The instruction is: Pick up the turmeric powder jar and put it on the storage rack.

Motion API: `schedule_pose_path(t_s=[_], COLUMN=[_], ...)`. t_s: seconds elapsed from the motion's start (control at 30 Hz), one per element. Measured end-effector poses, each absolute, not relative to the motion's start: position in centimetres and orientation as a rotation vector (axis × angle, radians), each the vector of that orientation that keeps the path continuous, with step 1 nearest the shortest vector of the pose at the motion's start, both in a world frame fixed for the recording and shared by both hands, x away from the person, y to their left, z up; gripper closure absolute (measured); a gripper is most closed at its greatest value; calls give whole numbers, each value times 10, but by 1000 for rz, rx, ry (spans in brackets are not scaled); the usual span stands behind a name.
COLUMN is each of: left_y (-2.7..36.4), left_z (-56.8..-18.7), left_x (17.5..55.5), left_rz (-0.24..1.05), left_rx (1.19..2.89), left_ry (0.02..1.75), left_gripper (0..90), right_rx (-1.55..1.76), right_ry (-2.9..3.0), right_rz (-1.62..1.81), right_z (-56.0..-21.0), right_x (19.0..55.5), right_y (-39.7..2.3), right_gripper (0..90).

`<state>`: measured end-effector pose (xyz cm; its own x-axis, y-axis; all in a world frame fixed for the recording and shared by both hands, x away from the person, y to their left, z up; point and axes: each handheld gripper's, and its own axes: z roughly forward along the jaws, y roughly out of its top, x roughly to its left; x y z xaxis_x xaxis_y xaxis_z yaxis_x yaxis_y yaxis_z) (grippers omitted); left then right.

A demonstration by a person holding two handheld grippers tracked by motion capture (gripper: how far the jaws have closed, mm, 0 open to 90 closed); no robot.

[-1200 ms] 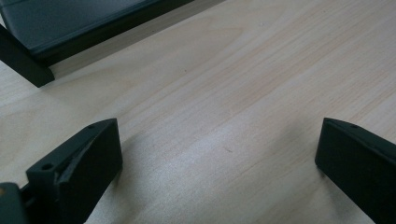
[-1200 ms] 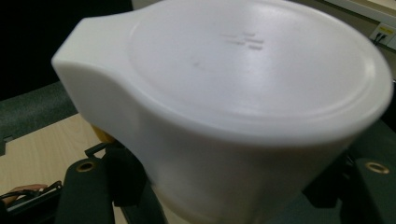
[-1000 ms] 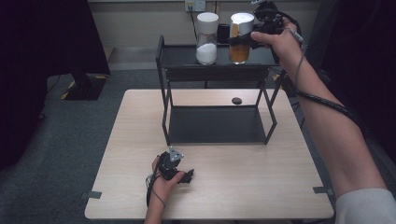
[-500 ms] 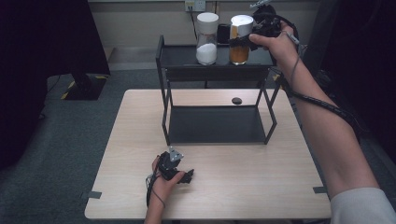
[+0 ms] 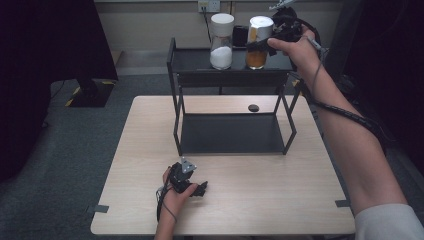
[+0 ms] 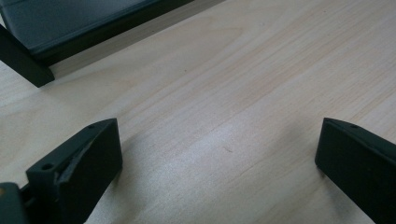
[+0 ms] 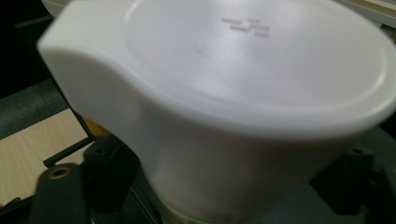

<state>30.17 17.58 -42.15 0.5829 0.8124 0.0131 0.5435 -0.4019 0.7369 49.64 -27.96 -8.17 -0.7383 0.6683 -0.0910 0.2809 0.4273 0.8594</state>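
Two white-lidded jars stand on the top shelf of a black metal rack (image 5: 230, 75): one holds white powder (image 5: 221, 50), the other something orange (image 5: 257, 57). My right gripper (image 5: 262, 42) reaches in from the right at lid height. Its jaws have just been opening and now stand on either side of the orange jar's lid (image 7: 243, 70), a little off it. My left gripper (image 5: 197, 189) rests on the wooden table (image 5: 280, 200) near the front edge. It is open, with only bare wood between its jaws (image 6: 219, 149).
A small dark round object (image 5: 253, 107) lies on the table behind the rack's lower shelf (image 5: 230, 135). A dark item (image 5: 240, 35) stands behind the two jars. A rack foot (image 6: 23, 60) lies ahead of the left gripper.
The right gripper's jaws have let go of the orange jar's lid, and the hand has barely shifted. The jar stands where it was. The left hand has not moved.
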Motion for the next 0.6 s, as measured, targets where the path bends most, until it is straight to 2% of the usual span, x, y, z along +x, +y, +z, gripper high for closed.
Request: schedule_pose_path(t_s=[0.07,0.2,0.6], left_y=[176,176,176], left_z=[-421,-422,-421], left_x=[302,302,302], left_rz=[489,489,489], left_rx=[2107,2107,2107], left_ry=[1074,1074,1074], left_gripper=[0,0,0], right_rx=[819,823,821], right_ry=[2251,2235,2227], right_rz=[1236,1238,1264], right_z=[-84,-87,-96], right_x=[494,490,478], right_y=[-278,-278,-287], right_gripper=[97,51,16])
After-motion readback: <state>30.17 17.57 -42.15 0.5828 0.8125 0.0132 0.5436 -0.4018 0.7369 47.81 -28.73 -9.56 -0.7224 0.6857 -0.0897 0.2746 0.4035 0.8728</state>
